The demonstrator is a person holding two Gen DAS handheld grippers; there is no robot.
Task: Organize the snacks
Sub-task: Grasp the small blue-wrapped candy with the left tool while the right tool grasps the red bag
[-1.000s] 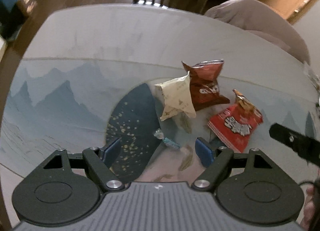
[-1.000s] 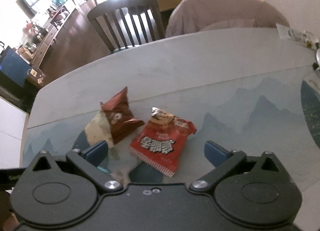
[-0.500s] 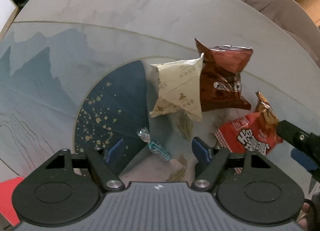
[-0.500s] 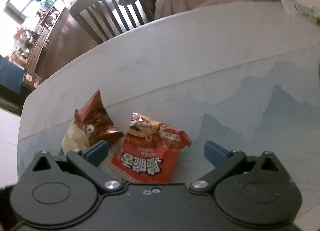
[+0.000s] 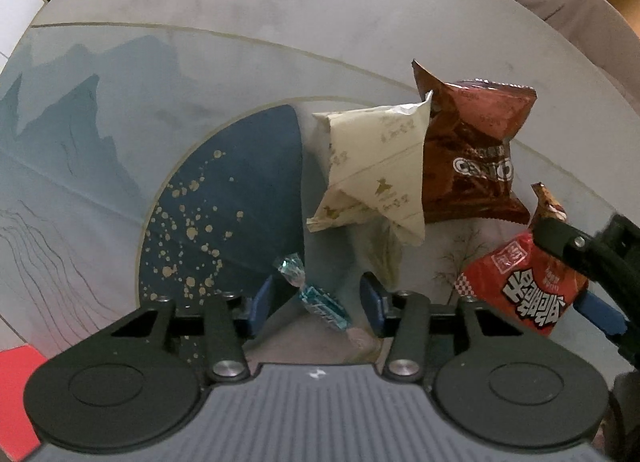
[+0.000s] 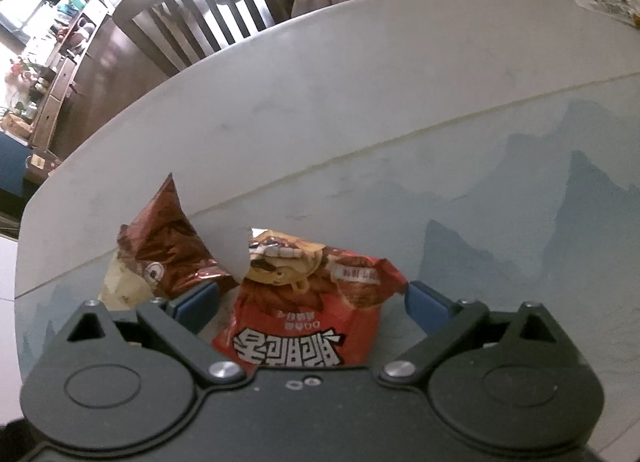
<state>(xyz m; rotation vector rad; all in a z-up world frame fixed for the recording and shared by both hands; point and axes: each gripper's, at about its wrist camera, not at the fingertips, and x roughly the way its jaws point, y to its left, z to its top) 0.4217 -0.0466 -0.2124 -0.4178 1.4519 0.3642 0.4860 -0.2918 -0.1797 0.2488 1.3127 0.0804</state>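
Marble-pale painted tabletop (blue mountains), dark slatted chair beyond.

Brown snack bag: glossy, crinkled foil-like film. Red snack packet: shiny printed plastic film. Cream pouch: matt, paper-like wrap. Blue candy: clear, glossy twist wrapper. Tablecloth: smooth, matt printed surface. Chair: dark wood, semi-gloss.
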